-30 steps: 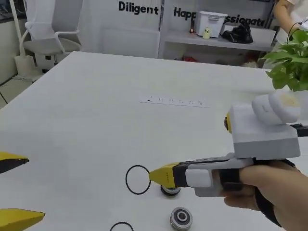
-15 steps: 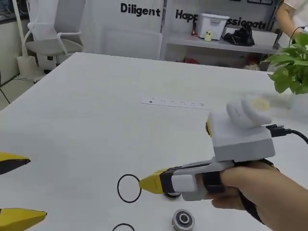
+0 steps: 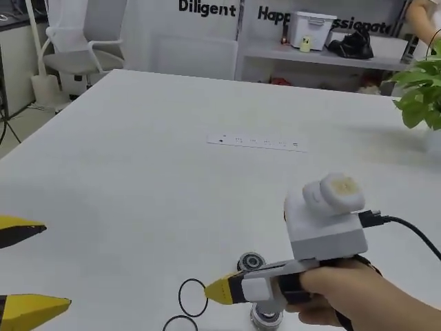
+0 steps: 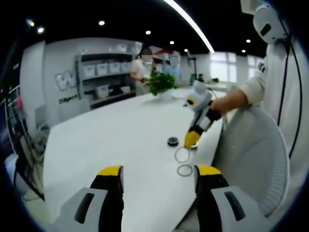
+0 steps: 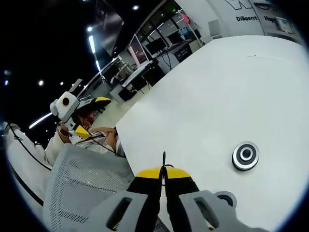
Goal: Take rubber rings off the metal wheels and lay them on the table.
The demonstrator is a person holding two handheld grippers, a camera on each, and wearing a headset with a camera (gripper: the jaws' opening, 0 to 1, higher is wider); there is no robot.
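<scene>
My right gripper [image 3: 212, 289] is shut on a thin black rubber ring [image 3: 193, 298], which hangs from its yellow tip just above the table near the front edge. In the right gripper view the ring [image 5: 164, 159] shows edge-on between the closed jaws. A second ring [image 3: 180, 323] lies flat on the table just in front of it. One bare metal wheel [image 3: 251, 262] stands behind the right gripper, and another wheel [image 3: 266, 316] sits half hidden under it. My left gripper [image 3: 57, 264] is open at the far left, holding nothing.
A white power strip [image 3: 256, 143] lies mid-table. A green plant [image 3: 422, 93] stands at the far right edge. A grey mesh chair [image 4: 251, 154] sits by the table's near edge. Two people stand at the shelves [image 4: 145, 67] beyond.
My right gripper has carried the ring off the wheel and toward the table's near edge, close to the lying ring. That wheel now stands uncovered. The left gripper has stayed put.
</scene>
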